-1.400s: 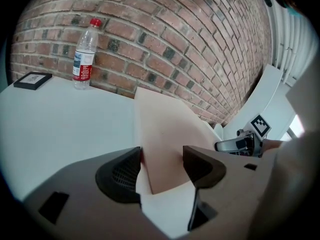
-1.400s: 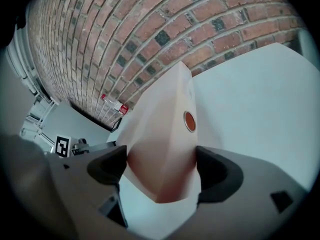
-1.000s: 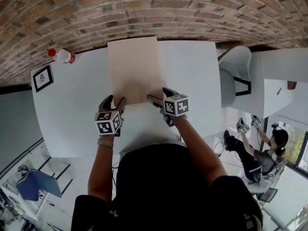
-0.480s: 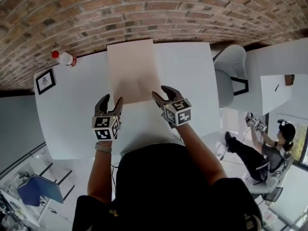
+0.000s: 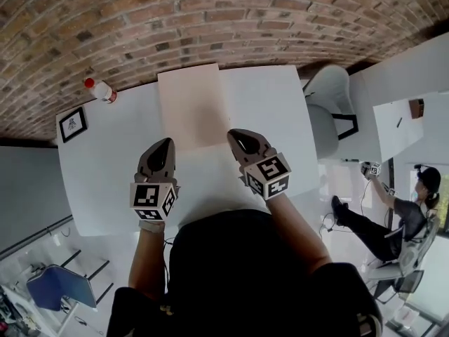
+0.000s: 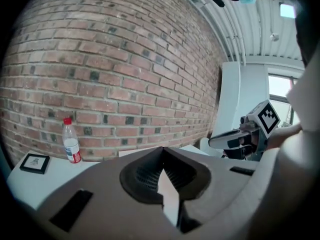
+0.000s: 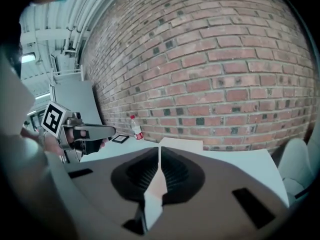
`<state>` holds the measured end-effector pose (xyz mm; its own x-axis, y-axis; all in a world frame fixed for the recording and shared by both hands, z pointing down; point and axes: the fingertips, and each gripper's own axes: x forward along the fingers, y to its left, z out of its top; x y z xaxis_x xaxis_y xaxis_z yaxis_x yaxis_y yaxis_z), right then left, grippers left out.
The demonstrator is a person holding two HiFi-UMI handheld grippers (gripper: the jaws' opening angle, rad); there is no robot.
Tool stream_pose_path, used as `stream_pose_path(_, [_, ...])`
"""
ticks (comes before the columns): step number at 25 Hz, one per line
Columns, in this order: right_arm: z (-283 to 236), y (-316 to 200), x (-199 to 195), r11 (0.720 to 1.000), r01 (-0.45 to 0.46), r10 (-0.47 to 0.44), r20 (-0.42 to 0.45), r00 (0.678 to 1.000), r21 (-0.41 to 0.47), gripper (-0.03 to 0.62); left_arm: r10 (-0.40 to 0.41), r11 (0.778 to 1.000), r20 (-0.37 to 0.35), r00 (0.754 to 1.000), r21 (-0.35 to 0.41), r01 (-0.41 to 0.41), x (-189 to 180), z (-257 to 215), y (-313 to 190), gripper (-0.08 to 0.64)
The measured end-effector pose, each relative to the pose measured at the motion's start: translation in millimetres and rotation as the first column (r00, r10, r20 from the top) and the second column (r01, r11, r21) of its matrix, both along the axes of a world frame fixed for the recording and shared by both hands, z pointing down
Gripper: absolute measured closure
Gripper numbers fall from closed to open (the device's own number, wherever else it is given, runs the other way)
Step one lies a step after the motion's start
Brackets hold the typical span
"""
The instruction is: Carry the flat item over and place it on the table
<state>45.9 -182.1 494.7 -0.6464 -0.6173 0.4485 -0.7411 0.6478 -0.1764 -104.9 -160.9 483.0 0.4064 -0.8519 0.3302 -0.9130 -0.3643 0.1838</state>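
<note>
Flat board (image 5: 191, 107) lies level on the desk (image 5: 280, 111), far edge toward the brick wall, so placement reads as done. L gripper (image 5: 163, 144) and R gripper (image 5: 238, 135) sit just beside its near corners, jaws pressed together on nothing, i.e. board released. Only container: capped bottle (image 5: 100, 90), far left; contents not discernible.

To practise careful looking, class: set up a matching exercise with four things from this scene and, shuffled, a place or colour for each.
1 bottle
2 framed picture
3 flat board
4 chair

A off the table, to its right
B beige, lying mid-table
C red cap, by the brick wall
D black frame, near the table's left edge

Pairs: 1-C, 2-D, 3-B, 4-A.
</note>
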Motion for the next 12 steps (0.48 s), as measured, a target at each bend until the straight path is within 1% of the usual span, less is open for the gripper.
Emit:
stream_pose_path(6, [-46,31,1,0.997,0.002,-0.004,0.032,0.999,0.074,0.577,0.019,0.995,-0.025,1.000,0.096,-0.017,-1,-48,25,0.556])
stream_pose_path(12, [-82,59,8,0.991,-0.019,0.010,0.066,0.998,0.135,0.578,0.094,0.981,-0.027,0.995,0.173,-0.088,10,-92,54,0.556])
